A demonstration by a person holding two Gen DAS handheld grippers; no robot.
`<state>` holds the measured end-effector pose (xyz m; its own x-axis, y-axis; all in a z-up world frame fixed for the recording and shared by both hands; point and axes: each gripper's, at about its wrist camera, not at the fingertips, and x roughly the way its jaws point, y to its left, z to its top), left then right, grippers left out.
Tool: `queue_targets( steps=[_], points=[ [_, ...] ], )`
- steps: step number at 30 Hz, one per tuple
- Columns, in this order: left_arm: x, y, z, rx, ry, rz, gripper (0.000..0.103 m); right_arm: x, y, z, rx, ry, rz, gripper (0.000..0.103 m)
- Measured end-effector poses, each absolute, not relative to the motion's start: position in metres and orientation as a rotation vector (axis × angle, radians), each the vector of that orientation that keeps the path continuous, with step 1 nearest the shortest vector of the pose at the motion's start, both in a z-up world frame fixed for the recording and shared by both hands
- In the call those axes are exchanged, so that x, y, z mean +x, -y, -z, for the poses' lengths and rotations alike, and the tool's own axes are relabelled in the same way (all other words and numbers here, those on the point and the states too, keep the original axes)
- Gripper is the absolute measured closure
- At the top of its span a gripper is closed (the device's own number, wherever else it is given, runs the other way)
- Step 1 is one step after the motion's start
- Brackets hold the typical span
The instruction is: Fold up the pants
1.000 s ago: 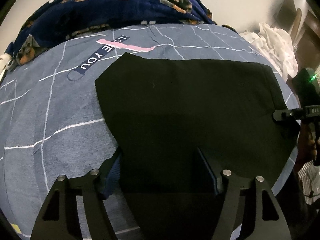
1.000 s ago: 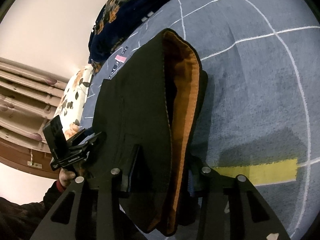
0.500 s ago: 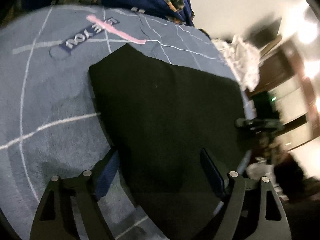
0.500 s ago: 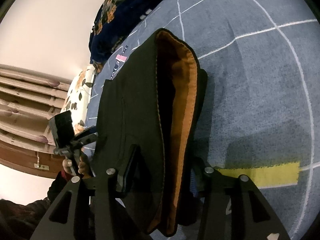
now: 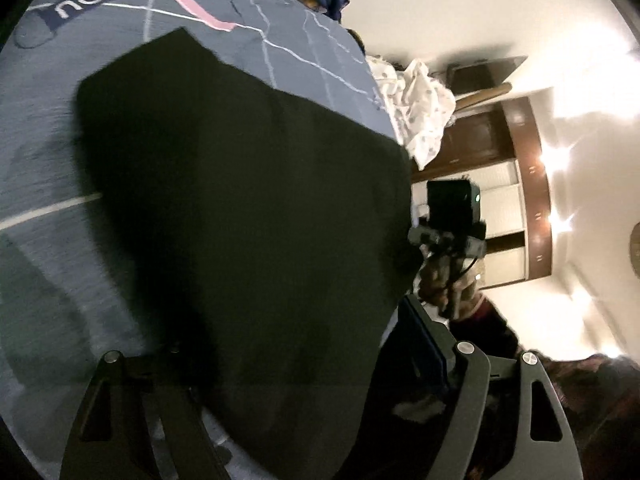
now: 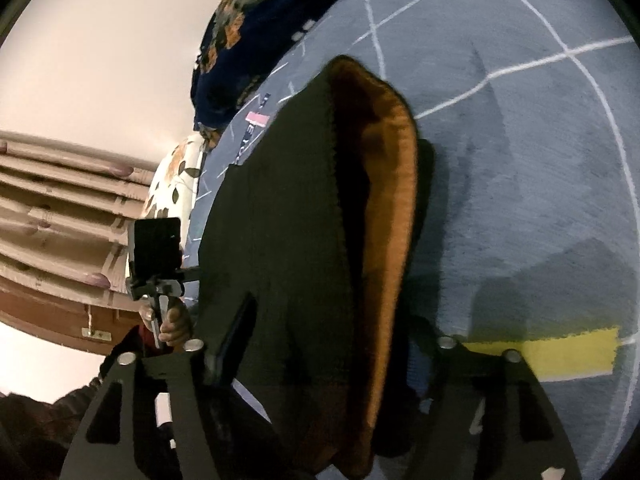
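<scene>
My right gripper [image 6: 320,340] had just been opening around the pants [image 6: 288,240] at frame bottom — the left gripper [image 5: 292,340] stood open over them too.

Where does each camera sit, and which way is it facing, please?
Left wrist: on the left gripper, looking along its fingers over the black pants on the bedspread; the right gripper and its hand show.
Right wrist: on the right gripper, astride the pants' orange-lined edge; the left gripper shows.
Shared: pants, bedspread.
</scene>
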<state>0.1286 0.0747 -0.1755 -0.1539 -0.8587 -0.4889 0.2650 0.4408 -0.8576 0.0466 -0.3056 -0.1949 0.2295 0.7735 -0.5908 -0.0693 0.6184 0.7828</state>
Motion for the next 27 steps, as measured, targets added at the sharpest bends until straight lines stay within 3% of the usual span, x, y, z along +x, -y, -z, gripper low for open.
queue_targets(
  steps=[9,11,13,16,22,27],
  points=[
    [0.129,-0.08,0.179,-0.598,-1.367,1.011,0.031,0.049,0.311,0.199,0.768,-1.211,-0.664,0.038],
    [0.126,-0.072,0.176,-0.531,-1.341,0.971,0.038,0.049,0.311,0.2,0.759,-1.21,-0.639,0.055],
    [0.121,-0.068,0.174,-0.478,-1.304,0.921,0.059,0.048,0.313,0.203,0.755,-1.219,-0.604,0.067],
    [0.11,-0.074,0.178,-0.478,-1.26,0.82,0.078,0.046,0.318,0.208,0.792,-1.217,-0.598,0.072],
    [0.094,-0.061,0.162,-0.359,-1.19,0.718,0.088,0.048,0.312,0.202,0.769,-1.202,-0.584,0.076],
    [0.084,-0.055,0.142,-0.323,-1.107,0.667,0.09,0.046,0.312,0.201,0.84,-1.171,-0.594,0.079]
  ],
)
